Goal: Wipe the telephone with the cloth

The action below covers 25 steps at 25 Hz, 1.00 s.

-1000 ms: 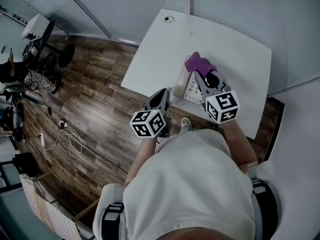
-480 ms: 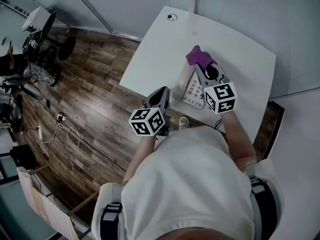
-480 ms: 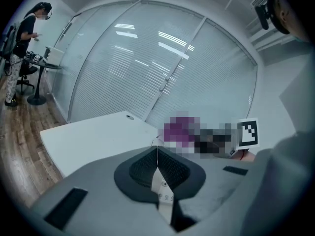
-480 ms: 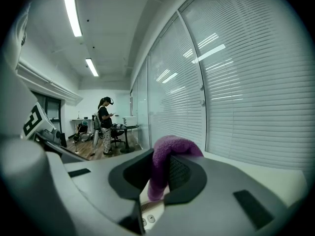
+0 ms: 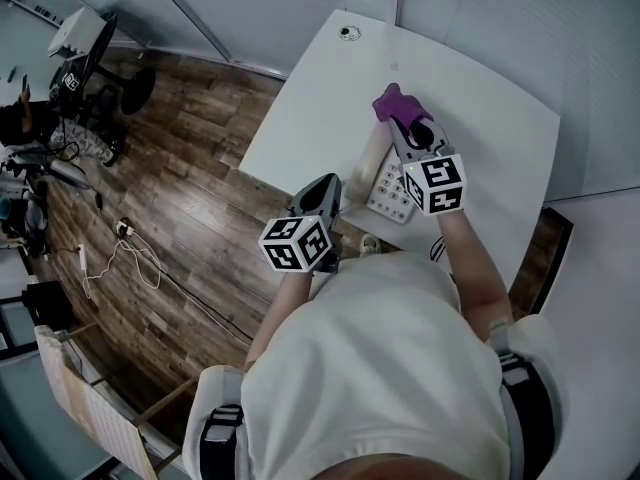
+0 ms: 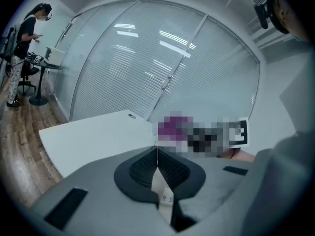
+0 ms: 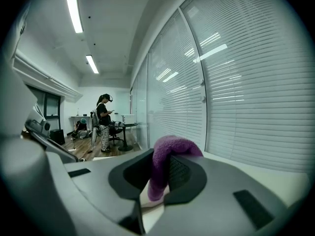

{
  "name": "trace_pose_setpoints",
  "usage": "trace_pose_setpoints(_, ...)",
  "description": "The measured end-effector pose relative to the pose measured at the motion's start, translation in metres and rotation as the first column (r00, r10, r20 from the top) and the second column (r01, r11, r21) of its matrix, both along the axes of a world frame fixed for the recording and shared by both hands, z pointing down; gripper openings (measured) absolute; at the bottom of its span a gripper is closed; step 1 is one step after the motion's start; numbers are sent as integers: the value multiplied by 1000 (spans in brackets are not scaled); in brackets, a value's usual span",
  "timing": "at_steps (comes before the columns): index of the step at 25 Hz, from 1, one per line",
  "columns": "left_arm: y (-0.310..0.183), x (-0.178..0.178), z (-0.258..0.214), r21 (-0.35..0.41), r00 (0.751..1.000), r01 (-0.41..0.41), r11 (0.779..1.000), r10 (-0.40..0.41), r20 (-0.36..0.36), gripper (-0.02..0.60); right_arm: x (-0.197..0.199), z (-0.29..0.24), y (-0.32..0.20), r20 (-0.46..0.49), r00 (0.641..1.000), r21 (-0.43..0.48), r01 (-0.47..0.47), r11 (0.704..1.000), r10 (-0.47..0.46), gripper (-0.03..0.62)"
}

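Head view: I count one white table [image 5: 480, 98], one telephone [image 5: 388, 190], one purple cloth [image 5: 393, 102] and my two grippers. The right gripper [image 5: 400, 126] reaches out over the telephone with its forearm stretched along the table. The cloth bunches at its jaw tips and the telephone's keypad lies just under and behind them. The left gripper [image 5: 328, 182] hangs at the table's near edge, to the left of the telephone and apart from it, its marker cube [image 5: 296, 244] toward me. A wooden floor [image 5: 180, 198] spreads left of the table, with one loose cable [image 5: 135, 268] on it.

Left gripper view: the left gripper [image 6: 157, 163] has its jaws clenched pad to pad with nothing caught between them. The table [image 6: 98, 134] runs ahead and to the left of the tips. One slatted glass wall [image 6: 147, 68] rises beyond it, and one person [image 6: 22, 38] stands far off to the left.

Right gripper view: the right gripper [image 7: 160, 173] is grasping the cloth [image 7: 167, 154], which folds up over the jaw tips and hangs down between the pads. A pale surface shows just below the pads; I cannot tell whether it is telephone or table. The blinds [image 7: 236, 92] stand ahead and right of the jaws. One person [image 7: 104, 124] stands well beyond the left jaw, under two ceiling light strips [image 7: 74, 6].
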<state>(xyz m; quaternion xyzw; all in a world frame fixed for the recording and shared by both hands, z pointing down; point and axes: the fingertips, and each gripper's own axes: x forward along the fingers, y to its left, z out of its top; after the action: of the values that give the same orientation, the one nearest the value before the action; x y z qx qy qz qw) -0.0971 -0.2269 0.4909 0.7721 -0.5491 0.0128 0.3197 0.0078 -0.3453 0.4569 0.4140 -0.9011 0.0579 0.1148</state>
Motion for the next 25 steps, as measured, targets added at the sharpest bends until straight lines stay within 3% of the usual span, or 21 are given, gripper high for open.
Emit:
trace_pose_setpoints(15, -6, 3, 10, -32, 1000, -2, 1000, 2, 11, 21, -11, 47, -8, -52, 998, -105, 15, 994, -21, 63)
trace_pose_setpoints(25, -7, 8, 6, -25, 1000, -16, 1000, 16, 10, 21, -14, 59, -4, -97, 995, -125, 12, 992, -24, 63)
